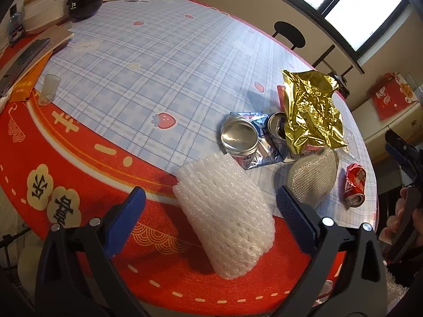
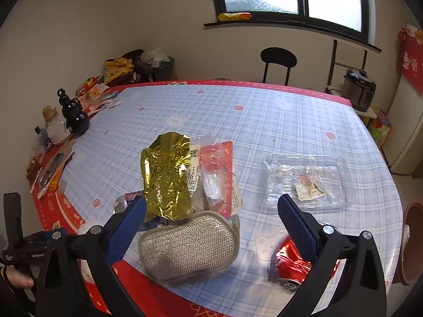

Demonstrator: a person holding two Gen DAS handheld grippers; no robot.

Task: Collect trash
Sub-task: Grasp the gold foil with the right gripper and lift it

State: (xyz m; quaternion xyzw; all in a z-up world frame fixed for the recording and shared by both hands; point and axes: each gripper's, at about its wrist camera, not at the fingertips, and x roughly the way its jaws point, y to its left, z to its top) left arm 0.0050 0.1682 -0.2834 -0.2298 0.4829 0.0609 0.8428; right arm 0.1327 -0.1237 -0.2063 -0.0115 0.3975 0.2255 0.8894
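- Between the spread blue pads of the left tool [image 1: 211,203], a white foam-mesh sleeve [image 1: 224,216] lies on the red edge of the counter [image 1: 148,60], touching neither pad; the tool stands wide.
- Just ahead of that tool sit two silver open-topped drink cans [image 1: 239,136] on a crumpled blue-and-silver wrapper [image 1: 267,150], with a crinkled gold foil bag [image 1: 312,111] rising behind them.
- To the left tool's right front lie a grey metallic-mesh scrubbing pad [image 1: 312,182] and, further right, a crushed red soda can [image 1: 354,185].
- Seen along the right tool [image 2: 211,215], also spread wide and holding nothing, the grey metallic-mesh scrubbing pad [image 2: 189,245] lies between its pads, near the counter's [image 2: 264,121] edge.
- Beyond the pad, the gold foil bag [image 2: 168,174] lies beside a red-and-clear plastic packet [image 2: 218,174].
- The crushed red soda can [image 2: 292,266] sits under the right tool's right finger, partly hidden.
- A clear plastic clamshell tray [image 2: 304,182] holding a paper scrap rests ahead of that finger.
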